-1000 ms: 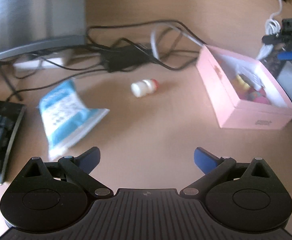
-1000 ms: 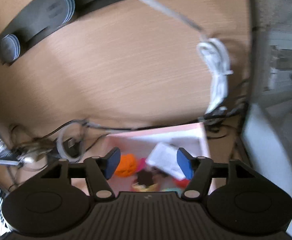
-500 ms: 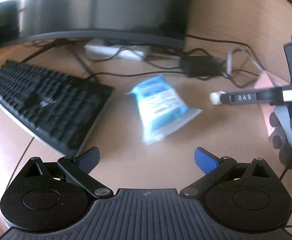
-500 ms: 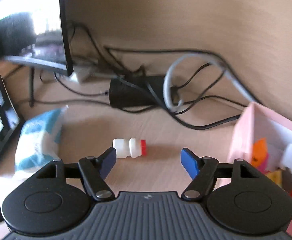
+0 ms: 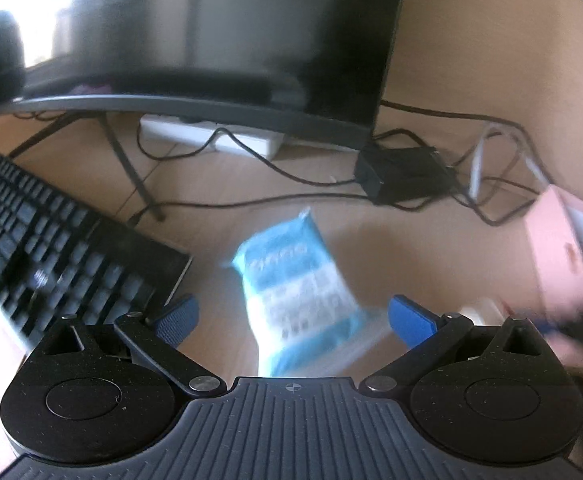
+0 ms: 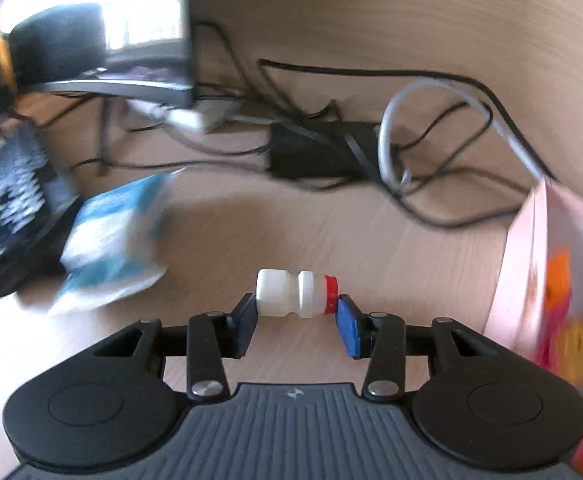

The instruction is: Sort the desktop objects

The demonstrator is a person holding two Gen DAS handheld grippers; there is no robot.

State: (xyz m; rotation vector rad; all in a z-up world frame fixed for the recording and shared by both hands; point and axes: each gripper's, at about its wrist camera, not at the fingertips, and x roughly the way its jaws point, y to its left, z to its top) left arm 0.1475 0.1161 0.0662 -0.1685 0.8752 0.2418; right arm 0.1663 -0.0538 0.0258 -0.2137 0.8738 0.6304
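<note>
the right claw [image 6: 297, 316] is closing around a small white bottle with a red cap [image 6: 295, 293] that lies on its side on the wooden tabletop [image 6: 331, 224]; the bottle sits lengthwise between the two blue pads, base at the left pad and cap at the right pad, and they appear to touch both ends, though blur leaves the contact uncertain. to its right stands an open pink box [image 6: 531, 264] with colourful items inside. the left claw [image 5: 293, 316] is released, spread wide above a blue and white packet [image 5: 299, 284] lying flat on the tabletop, not touching it. a black keyboard [image 5: 51, 248] lies left of the packet, a monitor [image 5: 231, 40] and tangled cables [image 5: 471, 184] behind.
</note>
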